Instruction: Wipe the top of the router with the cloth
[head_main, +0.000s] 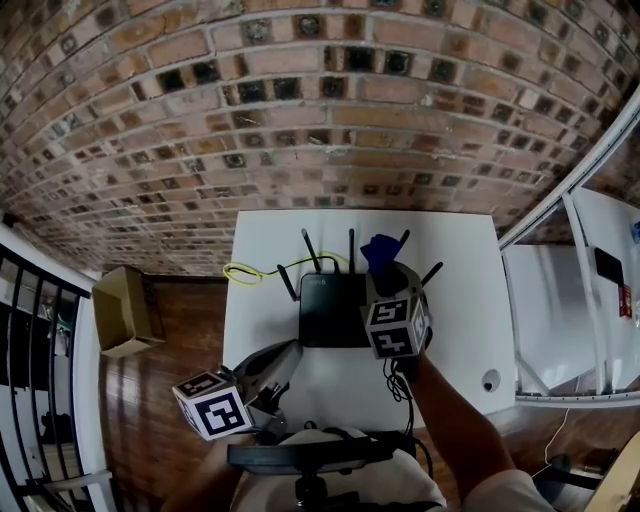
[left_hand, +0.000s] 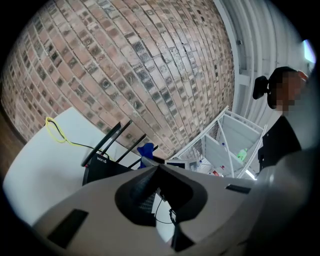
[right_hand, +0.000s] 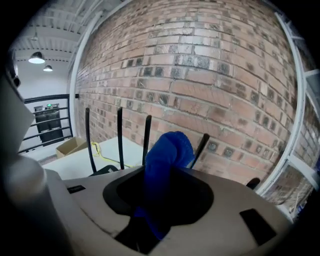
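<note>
Jaws of the right gripper (right_hand: 161, 172) are clamping a blue cloth (right_hand: 167, 150), holding it over the far right edge of the black router (head_main: 333, 310), among its antennas. The left gripper (left_hand: 159, 169) is hovering pinched together and empty near the router's front left corner. The router is sitting on a white table (head_main: 460, 310) by a brick wall (head_main: 300, 100), a yellow cable (head_main: 240, 272) lying beside it.

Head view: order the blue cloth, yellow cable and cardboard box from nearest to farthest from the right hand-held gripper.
1. Blue cloth, clamped in the right hand-held gripper.
2. Yellow cable, on the table's left rear.
3. Cardboard box, on the floor, far left.
</note>
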